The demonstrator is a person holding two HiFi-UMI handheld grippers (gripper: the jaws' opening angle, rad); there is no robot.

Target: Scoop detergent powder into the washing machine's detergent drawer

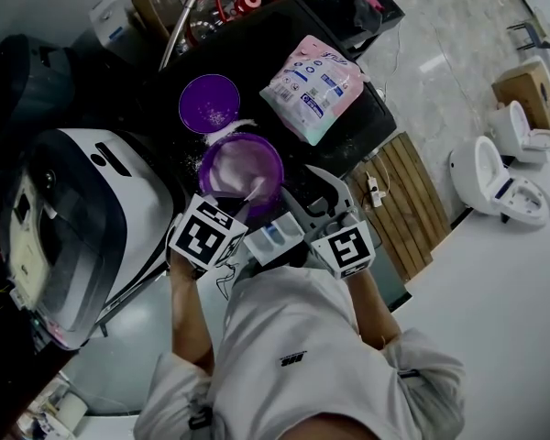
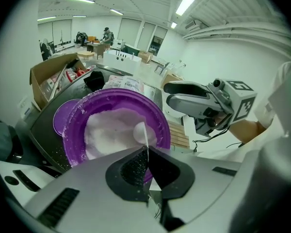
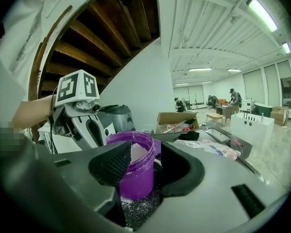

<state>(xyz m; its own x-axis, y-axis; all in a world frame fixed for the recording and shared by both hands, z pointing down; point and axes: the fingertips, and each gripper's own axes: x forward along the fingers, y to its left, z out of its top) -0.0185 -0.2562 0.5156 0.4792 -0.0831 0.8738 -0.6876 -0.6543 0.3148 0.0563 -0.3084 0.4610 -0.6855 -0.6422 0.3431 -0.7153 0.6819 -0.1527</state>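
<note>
At 9 o'clock from the tub sits the washer [image 1: 82,218], off the bench [image 1: 257,67] and apart from the work for now. Your left gripper [image 2: 146,150] is closed tight on the thin white handle of the scoop [image 2: 140,132], whose bowl sits at the surface of the powder [image 2: 109,132], toward the near side of the tub [image 2: 77,130]. So you are at the loading stage: I judge the scoop is being filled rather than carried. The lid [image 1: 209,102] lies off at 11 o'clock from the tub, so opening is done, and loose grains dust the bench around it. At 6 o'clock from the tub, between your two grippers, is a small white tray with blue inside that looks like the drawer [image 1: 275,238]; it is too small to tell whether any powder has reached it. Your right gripper [image 3: 144,150] has its jaws apart and holds nothing, with the tub framed in the gap and the left pad overlapping its wall; no squeeze shows. The pink bag [image 1: 313,73] lies at 1 o'clock, out of play. Still left: lift the scoop, carry it to the drawer, tip it.
</note>
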